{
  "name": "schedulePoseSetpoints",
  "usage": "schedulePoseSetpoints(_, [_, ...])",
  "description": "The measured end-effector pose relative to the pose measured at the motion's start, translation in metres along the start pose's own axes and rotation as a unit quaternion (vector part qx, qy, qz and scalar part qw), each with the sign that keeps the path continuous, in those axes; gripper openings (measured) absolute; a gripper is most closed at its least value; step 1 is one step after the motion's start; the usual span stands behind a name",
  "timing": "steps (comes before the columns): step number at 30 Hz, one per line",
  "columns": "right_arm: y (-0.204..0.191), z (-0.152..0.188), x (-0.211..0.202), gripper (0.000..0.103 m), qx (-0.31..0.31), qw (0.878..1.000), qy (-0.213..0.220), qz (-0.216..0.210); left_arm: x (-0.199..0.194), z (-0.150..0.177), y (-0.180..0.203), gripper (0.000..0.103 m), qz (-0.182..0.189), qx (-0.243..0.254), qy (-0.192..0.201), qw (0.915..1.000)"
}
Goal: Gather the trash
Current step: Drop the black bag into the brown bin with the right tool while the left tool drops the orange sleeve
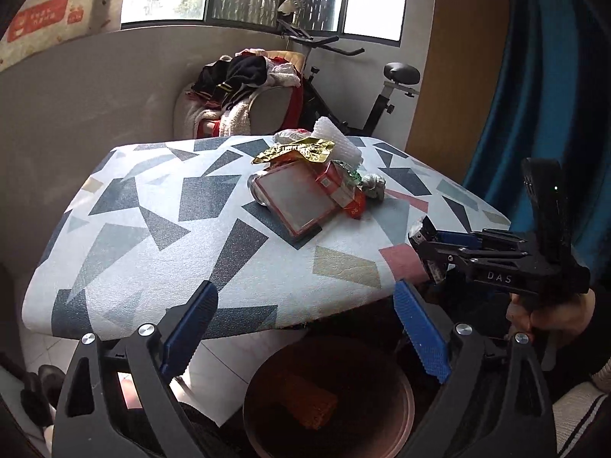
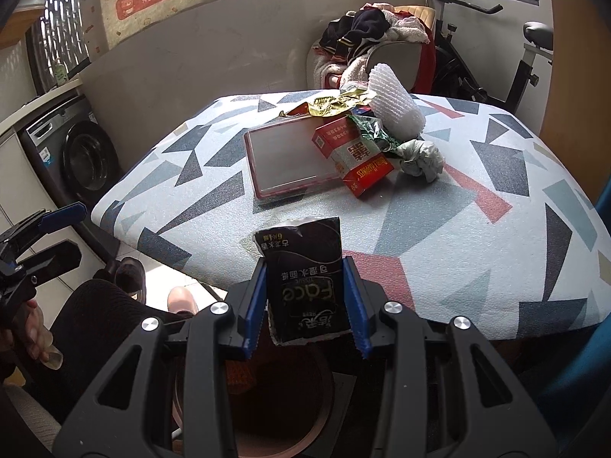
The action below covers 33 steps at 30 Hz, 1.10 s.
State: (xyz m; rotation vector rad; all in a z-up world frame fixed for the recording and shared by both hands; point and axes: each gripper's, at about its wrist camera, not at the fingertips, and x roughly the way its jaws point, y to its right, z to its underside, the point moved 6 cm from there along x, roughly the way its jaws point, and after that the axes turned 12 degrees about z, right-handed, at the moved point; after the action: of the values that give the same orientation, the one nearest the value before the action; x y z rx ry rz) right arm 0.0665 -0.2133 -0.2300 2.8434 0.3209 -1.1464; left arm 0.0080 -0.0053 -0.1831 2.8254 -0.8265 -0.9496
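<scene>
Black tissue pack (image 2: 305,278) sits upright between the blue pads of the right claw (image 2: 307,301), pinched on its two sides, held off the near edge of the counter (image 2: 477,252) and roughly above the round brown bin (image 2: 275,400) on the floor. Left claw (image 1: 303,332) is spread wide with nothing in it, hovering over the same bin (image 1: 328,400), which already has an orange-brown piece (image 1: 305,406) lying inside. Risk: the pack is soft and thin-walled, so the pinch may crumple it or let it slip early; I judge it could clip the counter edge or the bin rim and land on the floor if released off-centre. The two claws are close over one opening, so a collision is possible. Remaining trash is heaped at the far middle of the counter: pink-framed tray (image 2: 286,156), red carton (image 2: 353,158) leaning on it, gold wrapper (image 2: 336,105), white foam netting (image 2: 395,103), crumpled grey wad (image 2: 420,158). The pile is interlocked, so pulling one piece may drag others. Chair with clothes (image 2: 378,38) and exercise bike (image 2: 496,49) stand behind, clear of the reach.
</scene>
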Motion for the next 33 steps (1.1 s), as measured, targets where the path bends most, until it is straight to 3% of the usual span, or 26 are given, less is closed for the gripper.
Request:
schedulePoseSetpoints(10, [-0.047,0.043,0.02,0.043,-0.051,0.997,-0.04,-0.033,-0.011,0.007,-0.033,0.096,-0.044,-0.022,0.017,0.9986])
schedulePoseSetpoints(21, [-0.063,0.057,0.029,0.048,-0.084,0.994,-0.067,-0.036,-0.011,0.021,-0.048,0.096,-0.065,-0.041,0.014,0.997])
schedulePoseSetpoints(22, [-0.064,0.057,0.029,0.05,-0.085,0.993,-0.069,-0.038,-0.011,0.021,-0.048,0.096,-0.065,-0.04,0.015,0.9969])
schedulePoseSetpoints(24, [-0.065,0.058,0.029,0.075,-0.086,0.993,-0.069,-0.038,-0.011,0.021,-0.048,0.096,-0.065,-0.039,0.015,0.997])
schedulePoseSetpoints(27, [-0.066,0.057,0.028,0.088,-0.087,0.993,-0.066,-0.032,-0.011,0.022,-0.048,0.096,-0.067,-0.041,0.013,0.9968])
schedulePoseSetpoints(33, [-0.055,0.052,0.029,0.097,-0.064,0.996,-0.062,-0.022,-0.009,0.021,-0.05,0.096,-0.071,-0.046,0.012,0.9963])
